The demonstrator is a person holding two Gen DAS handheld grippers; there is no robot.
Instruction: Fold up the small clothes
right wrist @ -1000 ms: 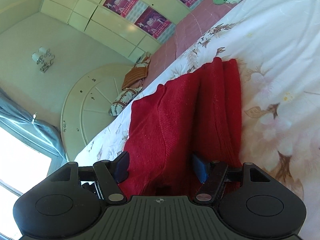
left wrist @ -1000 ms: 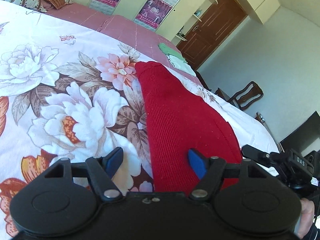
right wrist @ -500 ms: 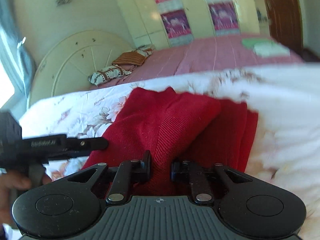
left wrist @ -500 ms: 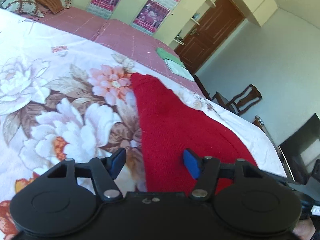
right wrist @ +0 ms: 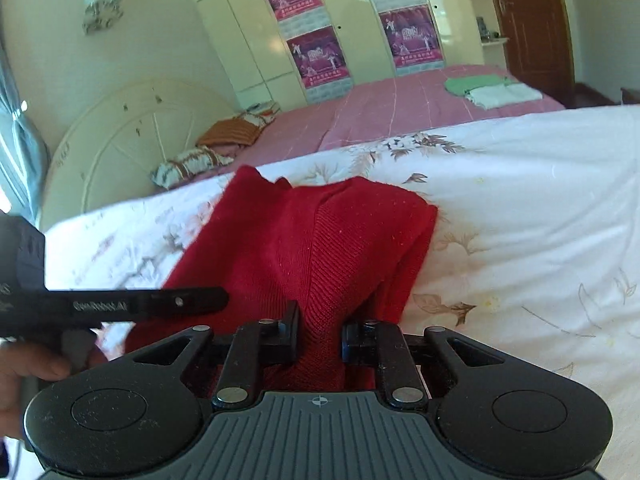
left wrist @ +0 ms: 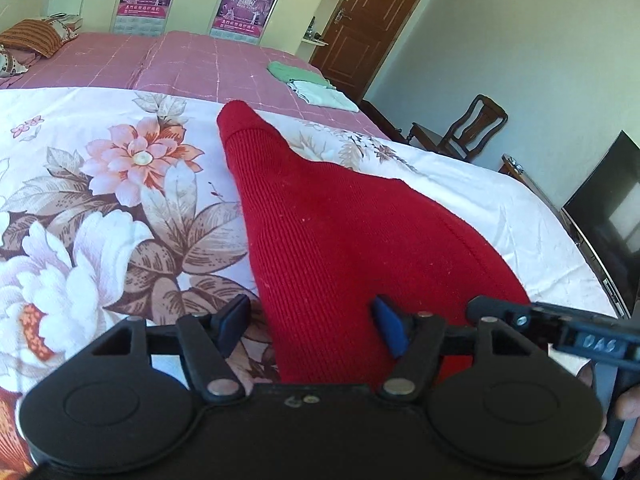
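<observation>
Right wrist view: right hand-held gripper [right wrist: 319, 334] has its jaws pinched in on a raised ridge of the red knit garment [right wrist: 304, 240], fabric bunched and pulled up between the pads, so it has a real hold. Likely gripped at an edge or corner to carry that side over for a fold. Ahead of it the garment lies rumpled on the floral bedspread [right wrist: 520, 184], far edge already doubled with layers showing on the right. Left of this gripper the other tool's black finger crosses the frame just above the cloth.

Left wrist view: left hand-held gripper [left wrist: 314, 326] is spread wide, blue pads on either side of the garment's near edge [left wrist: 328, 240], nothing clamped. Cloth sits between the fingers, right pad over or on the knit; contact can't be told. Looks staged to grab the matching edge so both sides lift together. Garment narrows ahead to a rounded tip, sleeve or collar unclear. Right tool's finger pokes in at lower right.

Beyond, on the pink sheet [left wrist: 192, 60], a green and a white folded item [left wrist: 316, 88] sit well apart, probably finished pieces.

Risk: one-sided lift skews the fold.
</observation>
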